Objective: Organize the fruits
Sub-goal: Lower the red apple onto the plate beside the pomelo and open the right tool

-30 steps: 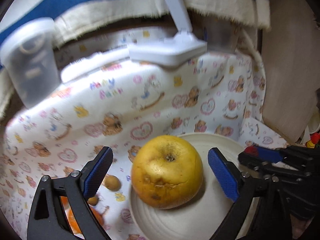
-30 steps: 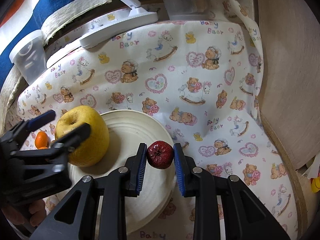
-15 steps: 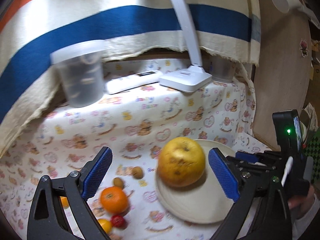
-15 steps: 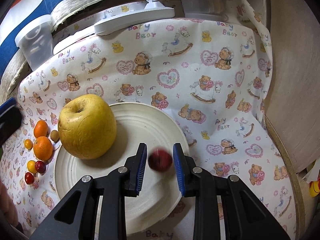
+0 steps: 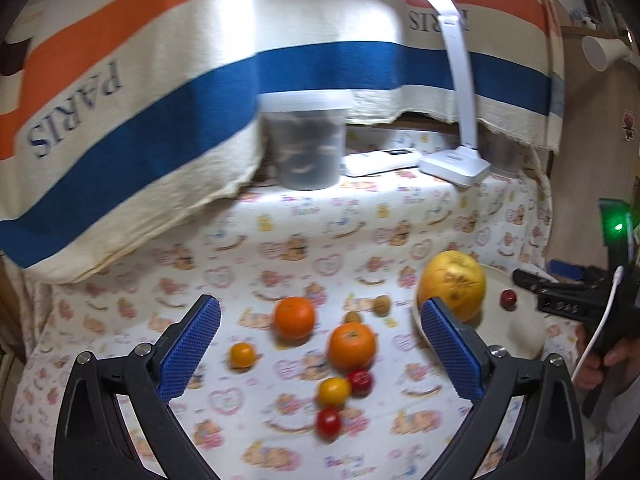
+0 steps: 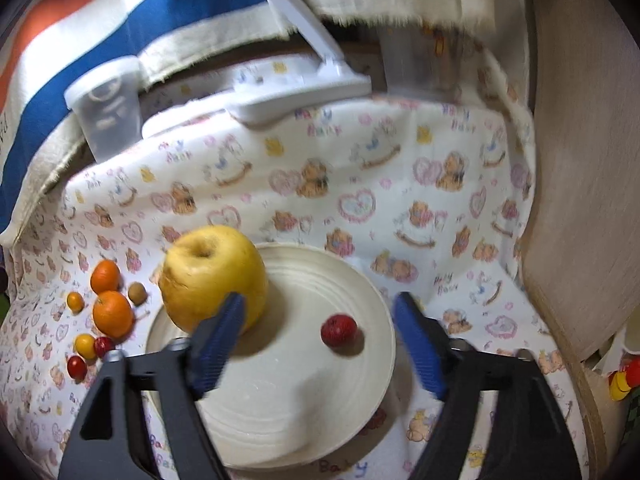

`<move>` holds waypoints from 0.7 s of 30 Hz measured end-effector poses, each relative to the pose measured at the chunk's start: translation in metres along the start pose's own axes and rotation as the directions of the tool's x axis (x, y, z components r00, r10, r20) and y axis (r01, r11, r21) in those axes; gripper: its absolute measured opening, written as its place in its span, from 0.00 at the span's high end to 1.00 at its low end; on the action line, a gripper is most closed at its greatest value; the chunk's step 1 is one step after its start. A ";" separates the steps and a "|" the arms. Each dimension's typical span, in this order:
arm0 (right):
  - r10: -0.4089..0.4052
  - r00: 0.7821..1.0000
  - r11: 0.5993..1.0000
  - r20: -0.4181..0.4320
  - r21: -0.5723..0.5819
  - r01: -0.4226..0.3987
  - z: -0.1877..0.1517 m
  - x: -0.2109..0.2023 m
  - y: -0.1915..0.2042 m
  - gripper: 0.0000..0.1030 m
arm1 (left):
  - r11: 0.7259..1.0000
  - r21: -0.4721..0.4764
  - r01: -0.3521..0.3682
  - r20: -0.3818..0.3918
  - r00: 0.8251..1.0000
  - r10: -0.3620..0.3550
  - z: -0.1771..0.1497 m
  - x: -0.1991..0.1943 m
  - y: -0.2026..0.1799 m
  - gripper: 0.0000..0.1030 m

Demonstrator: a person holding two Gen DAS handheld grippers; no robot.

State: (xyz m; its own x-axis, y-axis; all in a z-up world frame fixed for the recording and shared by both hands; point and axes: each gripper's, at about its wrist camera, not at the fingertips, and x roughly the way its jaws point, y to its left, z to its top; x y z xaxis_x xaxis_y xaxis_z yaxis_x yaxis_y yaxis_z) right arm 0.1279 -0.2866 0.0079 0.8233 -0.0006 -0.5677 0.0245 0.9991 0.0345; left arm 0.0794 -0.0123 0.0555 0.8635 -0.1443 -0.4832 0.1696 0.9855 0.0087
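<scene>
Two fruits sit on the plate [image 5: 520, 344] at the frame's right in the left wrist view: a big yellow pear [image 5: 452, 286] and a small red fruit [image 5: 508, 299]. The left tool [image 5: 320, 344] is spreading wider, empty, over the loose fruit on the tabletop cloth [image 5: 240, 264]: two oranges, two small yellow fruits, two red ones and two brown ones, probably next to be gathered.

In the right wrist view, the right tool [image 6: 316, 344] is spreading apart, clear of the small red fruit [image 6: 338, 330] lying on the plate [image 6: 372, 300] beside the pear [image 6: 212, 276].
</scene>
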 end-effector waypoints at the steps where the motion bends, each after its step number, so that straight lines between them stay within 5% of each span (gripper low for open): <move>1: -0.015 1.000 1.000 0.012 0.005 0.015 0.000 -0.003 0.001 0.07 | 1.000 -0.002 -0.002 0.005 1.000 0.002 -0.001 -0.002 0.004 0.03; 10: 0.041 0.998 0.995 0.045 0.091 -0.045 0.005 -0.030 0.015 0.01 | 1.000 -0.006 0.000 0.039 0.999 0.000 -0.015 -0.011 0.013 0.01; 21: 0.127 0.992 0.992 0.023 0.008 -0.128 -0.020 -0.025 0.057 0.01 | 1.000 -0.024 0.009 -0.148 0.989 -0.013 -0.032 0.016 0.023 0.01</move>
State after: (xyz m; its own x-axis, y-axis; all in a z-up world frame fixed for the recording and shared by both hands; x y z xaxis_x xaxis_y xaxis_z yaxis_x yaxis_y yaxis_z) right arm 0.0979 -0.2286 0.0076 0.8324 0.1258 -0.5398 -0.0765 0.9907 0.1130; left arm 0.0815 0.0109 0.0199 0.7816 -0.1421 -0.6073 0.1663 0.9859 -0.0167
